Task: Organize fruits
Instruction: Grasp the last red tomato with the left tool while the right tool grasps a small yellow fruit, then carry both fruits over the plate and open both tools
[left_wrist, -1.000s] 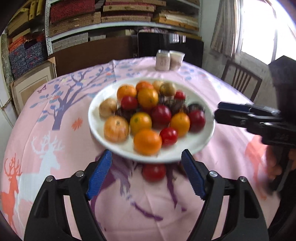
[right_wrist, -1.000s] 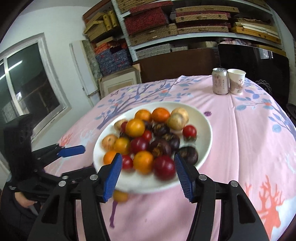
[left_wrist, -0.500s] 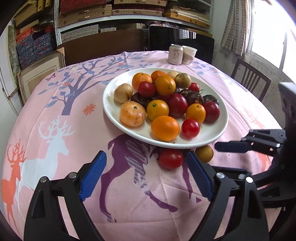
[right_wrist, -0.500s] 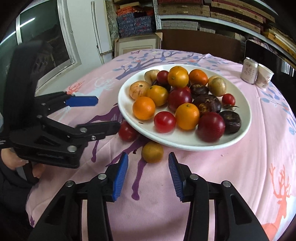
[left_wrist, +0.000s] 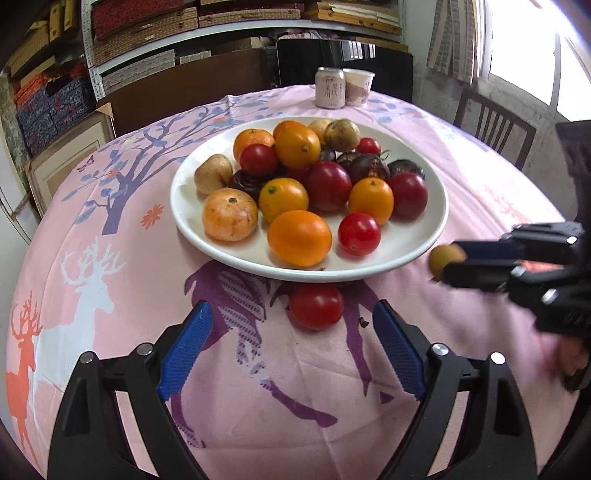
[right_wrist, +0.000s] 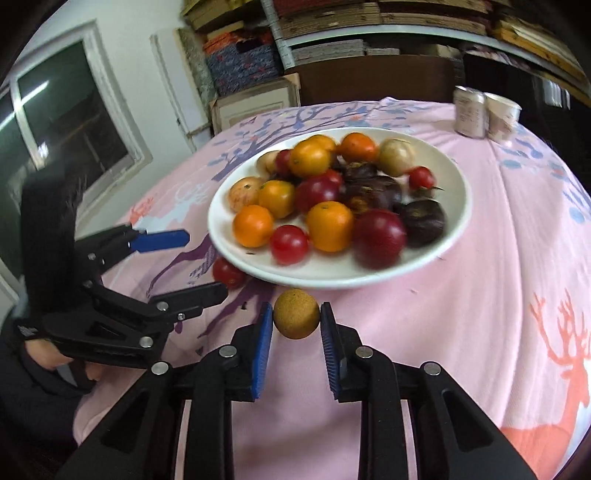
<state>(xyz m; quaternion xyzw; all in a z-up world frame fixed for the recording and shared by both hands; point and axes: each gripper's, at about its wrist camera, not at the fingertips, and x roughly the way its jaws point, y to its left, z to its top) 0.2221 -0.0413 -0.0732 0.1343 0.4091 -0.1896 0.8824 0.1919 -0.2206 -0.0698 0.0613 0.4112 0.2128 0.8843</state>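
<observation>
Your right gripper (right_wrist: 296, 322) pinches a small round yellow-brown fruit with rough skin (right_wrist: 296, 318) between its two blue ribbed pads (right_wrist: 263, 347); each pad touches one side of the fruit. The fruit sits just in front of the near rim of the wide white round plate (right_wrist: 456, 206), and I cannot tell if it rests on the pink tablecloth with deer and tree prints (right_wrist: 509, 280) or is a little above it. In the left wrist view the same fruit (left_wrist: 446, 259) shows at the tip of the right gripper (left_wrist: 456, 264), just beside the right edge of the plate (left_wrist: 184, 199).

Your left gripper (left_wrist: 290, 343) is spread wide and holds nothing. A round red tomato (left_wrist: 316, 305) lies on the cloth (left_wrist: 122, 280) between its blue pads (left_wrist: 186, 347) and a little ahead of them, close under the near rim of the plate. It touches neither pad.

The plate carries a heap of orange, red, dark purple and pale brown fruits. At the far side of the table stand a pale drink can (left_wrist: 329, 88) and a paper cup (left_wrist: 358, 87), side by side.
</observation>
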